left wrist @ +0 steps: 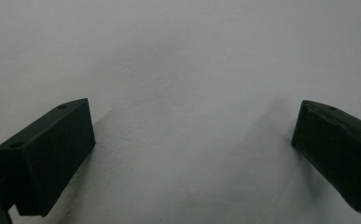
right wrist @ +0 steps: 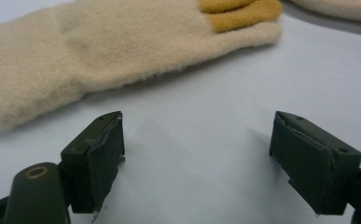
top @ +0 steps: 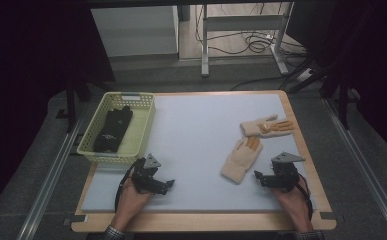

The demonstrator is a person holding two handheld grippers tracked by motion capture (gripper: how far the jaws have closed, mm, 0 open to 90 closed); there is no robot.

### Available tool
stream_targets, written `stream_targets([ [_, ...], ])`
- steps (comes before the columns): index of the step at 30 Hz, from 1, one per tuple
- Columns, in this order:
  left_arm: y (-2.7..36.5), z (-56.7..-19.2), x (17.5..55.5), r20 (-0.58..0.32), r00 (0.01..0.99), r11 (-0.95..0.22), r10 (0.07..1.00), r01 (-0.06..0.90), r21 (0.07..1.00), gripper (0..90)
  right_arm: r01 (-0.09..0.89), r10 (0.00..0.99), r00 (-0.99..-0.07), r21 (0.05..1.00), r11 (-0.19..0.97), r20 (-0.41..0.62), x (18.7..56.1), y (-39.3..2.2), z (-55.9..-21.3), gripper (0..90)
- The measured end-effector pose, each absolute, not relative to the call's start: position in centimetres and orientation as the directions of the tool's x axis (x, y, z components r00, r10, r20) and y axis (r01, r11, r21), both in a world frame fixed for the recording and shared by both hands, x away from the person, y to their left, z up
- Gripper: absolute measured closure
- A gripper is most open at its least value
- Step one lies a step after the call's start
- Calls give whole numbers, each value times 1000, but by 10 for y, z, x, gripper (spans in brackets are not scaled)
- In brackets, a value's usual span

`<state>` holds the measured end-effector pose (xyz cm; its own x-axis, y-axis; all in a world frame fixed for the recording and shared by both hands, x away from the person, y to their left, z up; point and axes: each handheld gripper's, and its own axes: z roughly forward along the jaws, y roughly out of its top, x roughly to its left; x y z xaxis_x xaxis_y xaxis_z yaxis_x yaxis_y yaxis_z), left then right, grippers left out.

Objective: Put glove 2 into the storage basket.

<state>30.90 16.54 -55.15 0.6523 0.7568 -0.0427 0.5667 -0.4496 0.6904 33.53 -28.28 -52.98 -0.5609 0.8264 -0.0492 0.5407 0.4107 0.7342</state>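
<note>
Two cream gloves with orange fingers lie on the pale mat at the right: the near glove and the far glove. My right gripper rests open on the mat just right of the near glove's cuff; in the right gripper view that glove lies beyond the open jaws, apart from them. My left gripper sits open on the mat at the front left, with bare mat between its jaws. A pair of black gloves lies in the yellow basket.
The basket stands at the mat's left edge. The wooden table rim frames the mat. Beyond the table are metal stand legs and cables on the floor. Bare mat spreads between basket and cream gloves.
</note>
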Motion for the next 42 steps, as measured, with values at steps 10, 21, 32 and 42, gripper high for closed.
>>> stream_targets([
  [10,165,-552,309,-42,652,-449,757,566,691,0,511,788,-615,774,374,26,351,-274,-504,222],
  [21,165,-552,309,-41,652,-450,757,565,691,0,518,729,-684,720,461,25,396,-226,-519,142],
  [32,165,-552,309,-41,652,-450,757,565,691,0,491,720,-693,706,511,-39,382,-213,-523,544],
  [42,165,-552,309,-40,652,-450,757,564,692,0,420,636,-771,768,484,22,366,-167,-493,448],
])
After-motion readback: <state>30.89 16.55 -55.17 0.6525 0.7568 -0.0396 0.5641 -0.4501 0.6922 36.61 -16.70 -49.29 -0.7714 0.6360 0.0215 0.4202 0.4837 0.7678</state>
